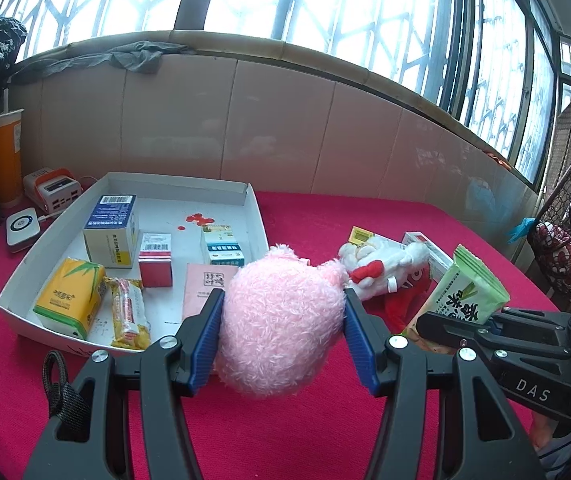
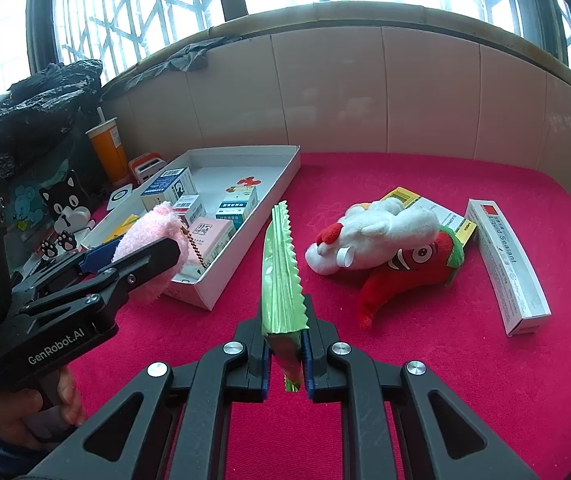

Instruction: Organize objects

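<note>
From the left wrist view, the left gripper (image 1: pixel 281 320) has its jaws clenched on a fluffy pink plush ball (image 1: pixel 281 316), which bulges out between the blue pads in the lower middle of the frame. The shallow white cardboard tray (image 1: pixel 255 216) lies to the left and ahead of the jaws, its near right corner just beyond the plush. The tray already holds several small boxes, a yellow tissue pack (image 1: pixel 71 300) and a pink booklet (image 1: pixel 205 292); bare floor shows in its upper middle. At the right edge the right gripper (image 1: pixel 485 324) holds a green foil snack packet (image 1: pixel 469 292) upright.

From the right wrist view, the right gripper (image 2: pixel 285 344) is shut on the green foil snack packet (image 2: pixel 281 276), gripped near its lower end, with its long axis running straight away from the jaws toward the upper middle of the frame. The white cardboard tray (image 2: pixel 245 276) sits up and to the left of the packet's tip, while the left gripper (image 2: pixel 141 256) with the pink plush ball (image 2: pixel 153 236) hangs at the tray's near corner, closer to it than the right. I reckon the plush goes in first. A white plush rabbit (image 2: pixel 377 232), a red plush chilli (image 2: pixel 409 268) and a long white sealant box (image 2: pixel 505 264) wait on the red tabletop (image 2: pixel 445 360) at right.
</note>
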